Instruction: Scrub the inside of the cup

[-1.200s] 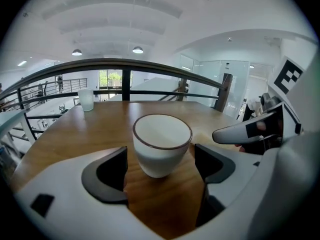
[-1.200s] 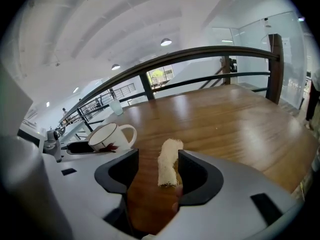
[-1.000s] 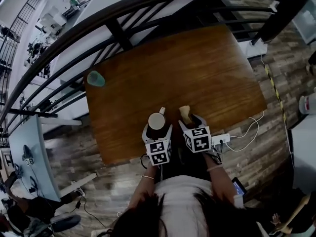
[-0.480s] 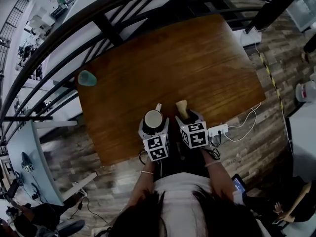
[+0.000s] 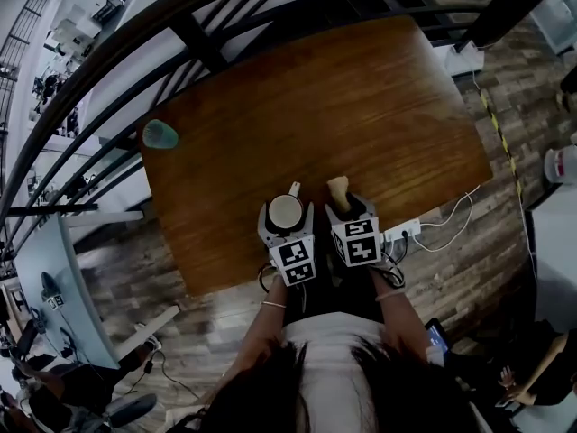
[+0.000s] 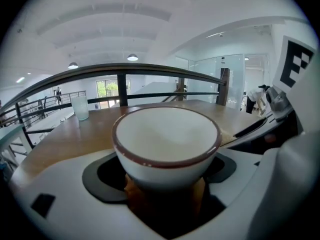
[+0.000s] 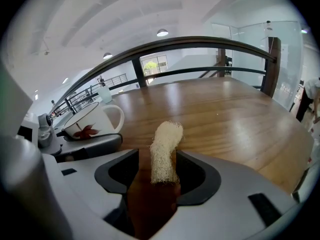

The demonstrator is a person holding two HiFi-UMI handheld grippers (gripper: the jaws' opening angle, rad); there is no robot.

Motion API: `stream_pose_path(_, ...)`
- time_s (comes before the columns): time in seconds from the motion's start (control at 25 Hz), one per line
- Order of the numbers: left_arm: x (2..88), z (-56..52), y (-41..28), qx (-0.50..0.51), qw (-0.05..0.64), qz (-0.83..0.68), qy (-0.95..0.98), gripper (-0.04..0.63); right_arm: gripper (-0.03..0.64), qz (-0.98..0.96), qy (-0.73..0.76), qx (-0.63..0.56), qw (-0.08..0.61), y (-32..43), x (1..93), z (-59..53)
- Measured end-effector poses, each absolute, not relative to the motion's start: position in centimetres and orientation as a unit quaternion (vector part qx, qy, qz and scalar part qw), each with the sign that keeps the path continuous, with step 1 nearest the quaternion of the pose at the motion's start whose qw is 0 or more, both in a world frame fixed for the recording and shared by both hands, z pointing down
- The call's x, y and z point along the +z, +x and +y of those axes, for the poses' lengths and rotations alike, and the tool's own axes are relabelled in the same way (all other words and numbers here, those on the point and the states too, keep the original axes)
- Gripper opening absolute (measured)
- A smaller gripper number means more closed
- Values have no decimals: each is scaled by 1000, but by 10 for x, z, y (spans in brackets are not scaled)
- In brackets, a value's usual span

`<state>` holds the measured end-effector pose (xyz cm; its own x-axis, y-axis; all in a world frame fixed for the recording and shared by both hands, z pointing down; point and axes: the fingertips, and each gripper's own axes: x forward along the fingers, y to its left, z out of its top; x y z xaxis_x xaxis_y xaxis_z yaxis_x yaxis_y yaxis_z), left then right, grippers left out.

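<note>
The cup point(image 5: 286, 211) is held between the jaws of the left gripper point(image 5: 287, 224), at the near edge of the table point(image 5: 361, 106). Just to its right, a scrubber point(image 5: 338, 190) is clamped in the right gripper point(image 5: 345, 210) and protrudes forward. A glass point(image 5: 161, 134) is set at the table's far left corner, before a railing point(image 5: 209, 54). A power strip point(image 5: 403, 231) lies on the floor to the right.
</note>
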<state>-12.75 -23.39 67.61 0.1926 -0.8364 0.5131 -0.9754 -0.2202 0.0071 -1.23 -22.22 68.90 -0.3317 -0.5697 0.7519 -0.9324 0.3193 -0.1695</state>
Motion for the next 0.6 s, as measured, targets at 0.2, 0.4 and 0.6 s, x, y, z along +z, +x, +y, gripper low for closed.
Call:
stream_pose_path(0.2,679,-238,-125,213,173,-599,752,426,242,-758,483,302,318,-19,690,-219)
stream_pose_path(0.4,679,-239,-127,217,175,-600,750,414,201,-750,495,293,328,-17,690,-221)
stream_pose_path(0.6,679,-238,-125,214,173,-593,757,410,114,-739,508,271,351,-6,689,-225)
